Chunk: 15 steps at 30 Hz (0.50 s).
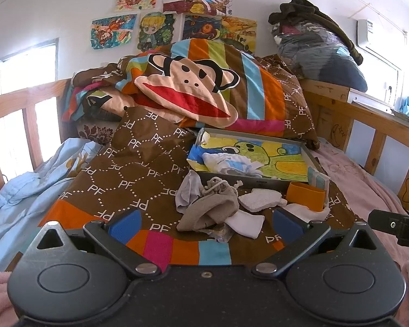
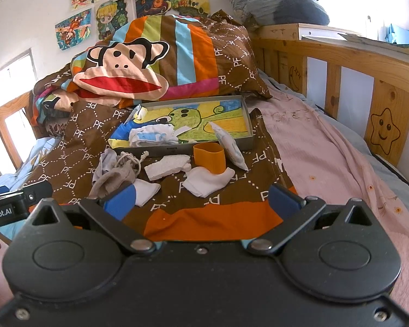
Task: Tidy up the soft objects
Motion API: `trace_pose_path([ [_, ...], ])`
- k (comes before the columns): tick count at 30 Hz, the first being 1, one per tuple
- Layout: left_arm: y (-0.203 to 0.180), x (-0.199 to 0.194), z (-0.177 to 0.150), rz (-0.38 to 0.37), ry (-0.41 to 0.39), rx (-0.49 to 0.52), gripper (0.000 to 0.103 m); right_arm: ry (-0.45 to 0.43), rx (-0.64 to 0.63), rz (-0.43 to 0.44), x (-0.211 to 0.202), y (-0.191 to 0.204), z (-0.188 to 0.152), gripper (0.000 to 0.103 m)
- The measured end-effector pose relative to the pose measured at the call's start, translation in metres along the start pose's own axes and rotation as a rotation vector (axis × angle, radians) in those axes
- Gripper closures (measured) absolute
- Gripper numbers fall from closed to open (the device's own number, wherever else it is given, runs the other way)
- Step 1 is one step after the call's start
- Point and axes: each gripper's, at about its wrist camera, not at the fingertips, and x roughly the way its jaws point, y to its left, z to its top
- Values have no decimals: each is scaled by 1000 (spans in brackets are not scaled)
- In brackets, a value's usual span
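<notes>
Two tongs, both wide, holding nothing.
Beige pouch (image 1: pixel 212 207) lies just ahead of left tongs (image 1: pixel 204 224); white cloth (image 2: pixel 207 181) ahead of right tongs (image 2: pixel 201 200), apart.

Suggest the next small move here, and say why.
Probably ease the left gripper forward and down onto the grey drawstring pouch. Both sets of jaws stand wide open and empty, the pouch lies loose on the brown quilt just ahead of the left one, and the grey tray behind holds only one folded cloth.
</notes>
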Motion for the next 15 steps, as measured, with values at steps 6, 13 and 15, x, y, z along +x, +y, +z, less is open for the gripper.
trace_pose_path([
  [6,1,0,0,-1,0,-1,1,-1,0,-1,0,0,0,0],
  [13,2,1,-1,0,0,-3,1,-1,0,-2,0,1,0,0],
  [15,2,1,-1,1,0,-3,1,-2,0,-3,0,1,0,0],
])
